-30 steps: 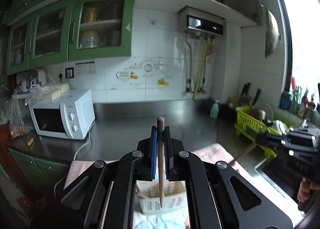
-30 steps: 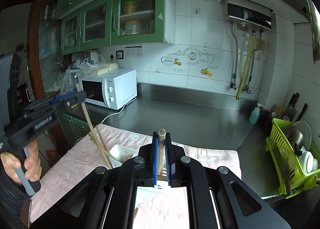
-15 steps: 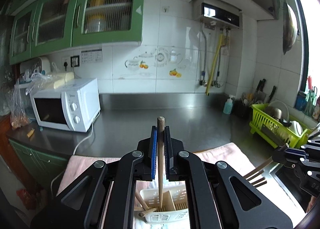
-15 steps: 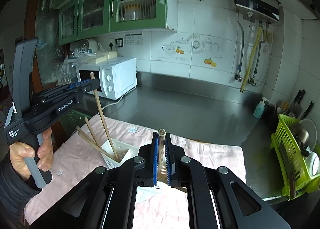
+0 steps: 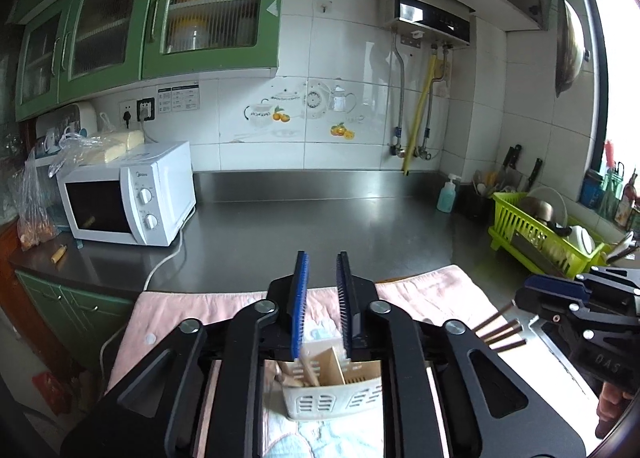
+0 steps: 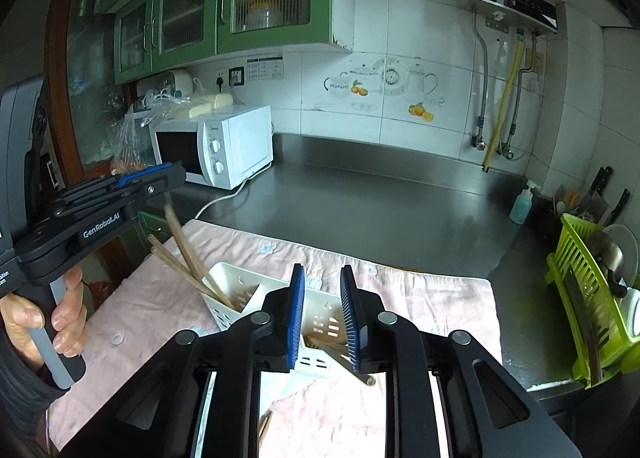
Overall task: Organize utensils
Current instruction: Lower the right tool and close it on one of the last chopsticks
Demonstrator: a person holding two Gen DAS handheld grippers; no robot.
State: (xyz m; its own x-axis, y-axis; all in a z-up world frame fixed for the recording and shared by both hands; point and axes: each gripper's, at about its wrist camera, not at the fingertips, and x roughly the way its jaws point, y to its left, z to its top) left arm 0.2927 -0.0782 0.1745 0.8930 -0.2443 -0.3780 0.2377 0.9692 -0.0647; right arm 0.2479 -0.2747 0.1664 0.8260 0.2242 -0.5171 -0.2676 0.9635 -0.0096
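Note:
A white slotted utensil caddy (image 5: 334, 398) stands on a pink towel (image 5: 424, 294); it also shows in the right wrist view (image 6: 236, 290). Several wooden chopsticks (image 6: 184, 254) lean out of its left compartment. More sticks (image 6: 340, 354) lie in its right compartment. My left gripper (image 5: 323, 306) is open and empty just above the caddy. My right gripper (image 6: 323, 316) is open and empty above the caddy's right side. Dark stick ends (image 5: 500, 328) poke out beside the right gripper's body in the left wrist view.
A white microwave (image 5: 128, 194) stands at the back left on the steel counter (image 5: 320, 226). A green dish rack (image 5: 544, 234) sits at the right by the sink. A soap bottle (image 5: 447, 194) and knives stand in the back corner.
Both grippers have opened and let go of their chopsticks, which dropped into the caddy. Both grippers have lowered closer to the caddy.

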